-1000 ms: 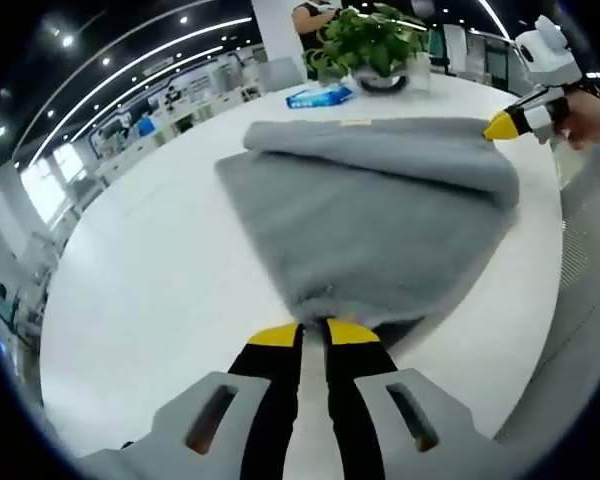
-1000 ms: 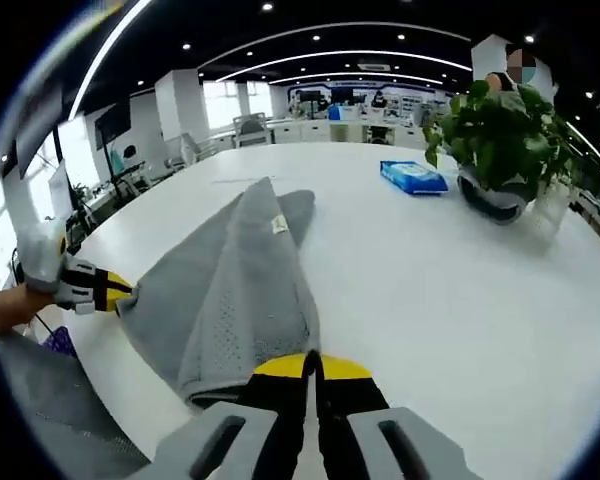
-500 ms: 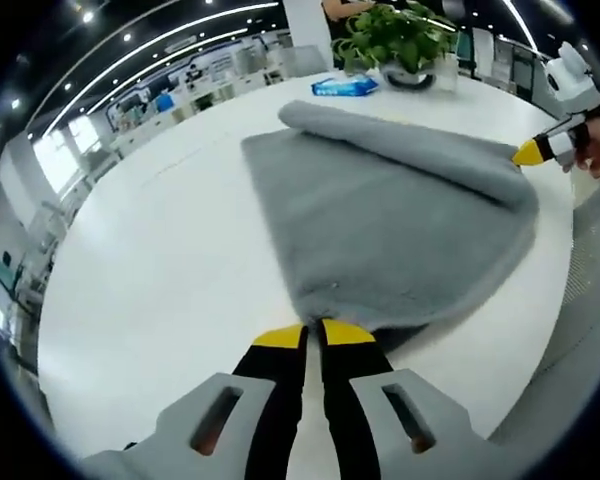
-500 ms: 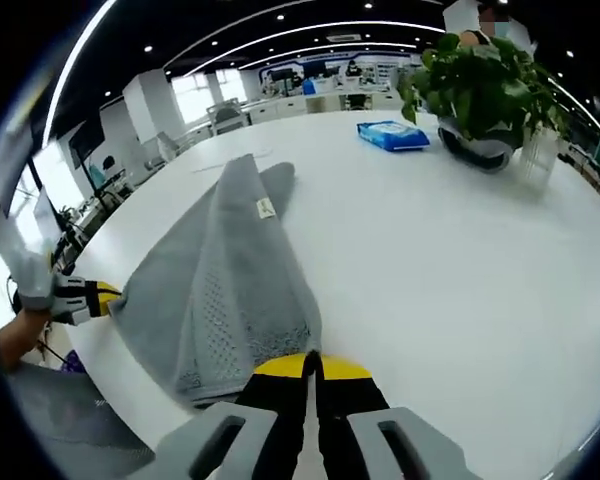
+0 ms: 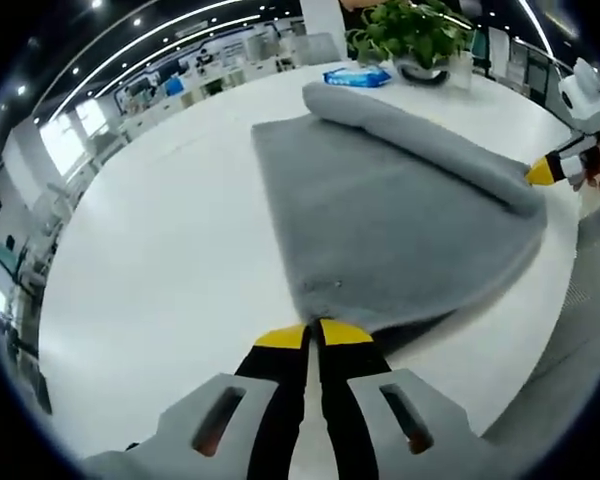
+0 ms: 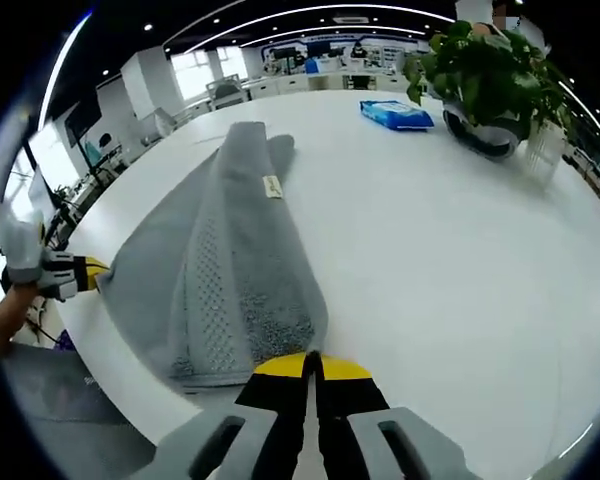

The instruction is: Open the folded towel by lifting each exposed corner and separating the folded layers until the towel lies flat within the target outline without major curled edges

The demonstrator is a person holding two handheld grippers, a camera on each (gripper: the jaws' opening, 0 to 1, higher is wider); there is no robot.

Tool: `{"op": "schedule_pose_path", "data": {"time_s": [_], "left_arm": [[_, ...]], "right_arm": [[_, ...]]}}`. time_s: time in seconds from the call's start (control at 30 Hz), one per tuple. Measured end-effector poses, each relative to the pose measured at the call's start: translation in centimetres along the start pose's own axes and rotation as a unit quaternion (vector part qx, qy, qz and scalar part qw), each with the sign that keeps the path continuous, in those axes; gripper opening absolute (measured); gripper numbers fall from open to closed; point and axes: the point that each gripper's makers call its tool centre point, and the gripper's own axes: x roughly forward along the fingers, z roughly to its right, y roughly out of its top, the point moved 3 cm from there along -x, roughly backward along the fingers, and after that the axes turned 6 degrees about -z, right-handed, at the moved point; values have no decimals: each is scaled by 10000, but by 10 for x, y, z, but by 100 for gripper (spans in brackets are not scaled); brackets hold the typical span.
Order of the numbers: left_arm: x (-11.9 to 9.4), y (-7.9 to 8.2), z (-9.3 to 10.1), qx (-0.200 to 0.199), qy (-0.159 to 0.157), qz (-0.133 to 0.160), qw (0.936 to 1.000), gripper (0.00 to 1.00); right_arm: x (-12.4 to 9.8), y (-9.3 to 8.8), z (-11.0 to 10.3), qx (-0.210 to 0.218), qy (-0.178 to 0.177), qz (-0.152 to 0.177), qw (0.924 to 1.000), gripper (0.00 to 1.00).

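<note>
The grey terry-cloth towel (image 5: 400,210) lies on the round white table (image 5: 150,250), its far half doubled back in a long roll. The left claw (image 5: 312,335) is clamped on one near corner and the right claw (image 6: 313,363) on the other. If they pull unevenly, the roll could drag sideways instead of unfurling, or a corner could slip and curl. Beyond the towel sit a blue wipes packet (image 6: 394,115) and a leafy green potted plant (image 6: 490,85), well apart and likely not in the way.
</note>
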Motion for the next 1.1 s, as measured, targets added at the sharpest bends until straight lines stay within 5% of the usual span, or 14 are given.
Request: {"op": "schedule_pose_path", "data": {"time_s": [0.17,0.2,0.23,0.5,0.63,0.8,0.97,1.1], "left_arm": [[-4,-4,1,-28,-30,-169,9998,2],[-5,-6,2,17,-22,-236,9997,2],[-7,-8,3,91,6,-333,9994,2],[-14,-16,6,9,30,-548,9985,2],[-15,-17,5,48,14,-410,9991,4],[-18,-12,0,-456,-143,-289,9984,4],[-25,9,-10,-499,19,430,9978,6],[-23,20,-7,-486,-7,585,9971,6]], "right_arm": [[0,-9,5,57,-116,-285,9995,0],[1,-2,5,120,-133,12,9998,0],[-4,-8,4,40,-108,-219,9997,0],[-5,-15,3,-137,-158,-344,9992,0],[-7,-11,2,-209,-169,-260,9993,0],[-15,6,6,207,-139,204,9995,5],[-17,20,8,322,13,583,9978,7],[-13,32,-4,190,294,821,9960,10]]}}
